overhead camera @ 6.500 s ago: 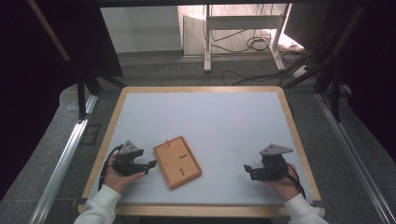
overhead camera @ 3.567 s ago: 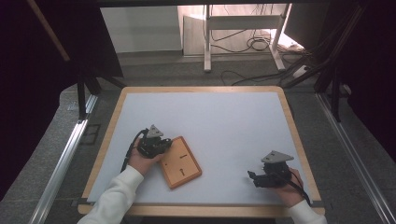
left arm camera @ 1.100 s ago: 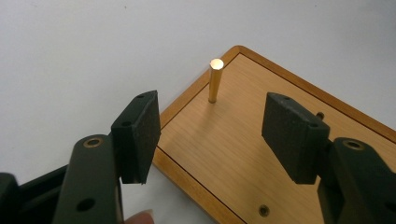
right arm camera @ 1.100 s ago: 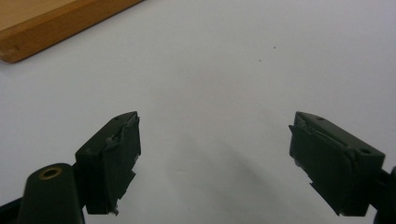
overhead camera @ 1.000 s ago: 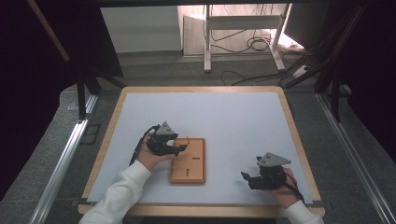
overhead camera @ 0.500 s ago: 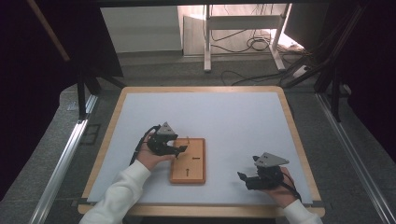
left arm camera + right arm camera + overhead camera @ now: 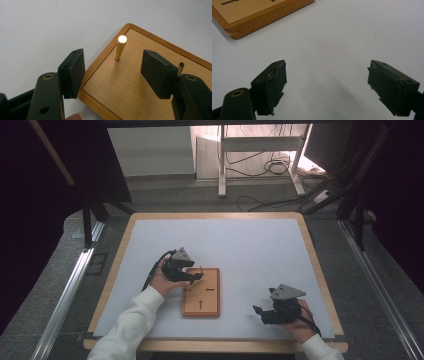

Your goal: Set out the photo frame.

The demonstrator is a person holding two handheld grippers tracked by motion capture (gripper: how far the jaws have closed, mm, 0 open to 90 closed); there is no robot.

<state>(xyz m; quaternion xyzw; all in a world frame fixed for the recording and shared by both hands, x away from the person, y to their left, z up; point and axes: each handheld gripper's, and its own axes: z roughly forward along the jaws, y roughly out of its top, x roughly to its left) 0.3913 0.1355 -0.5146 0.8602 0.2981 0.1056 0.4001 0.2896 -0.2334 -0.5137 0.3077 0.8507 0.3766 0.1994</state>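
Left gripper (image 7: 112,75) open, straddling the brass peg (image 7: 120,48) on the wooden board (image 7: 140,85).

White sleeves (image 7: 131,320), black gripper (image 7: 196,275) jaws, grey three-cornered plates (image 7: 286,291), trailing cables

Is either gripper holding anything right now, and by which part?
Nothing is held. The left gripper is open over the board's corner near the brass peg; the right gripper is open over bare table.

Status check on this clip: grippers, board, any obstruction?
Left gripper open, jaws straddling the wooden board's corner, short of the upright brass peg. Right gripper open over bare white table. Rectangular wooden board flat. Nothing obstructing.
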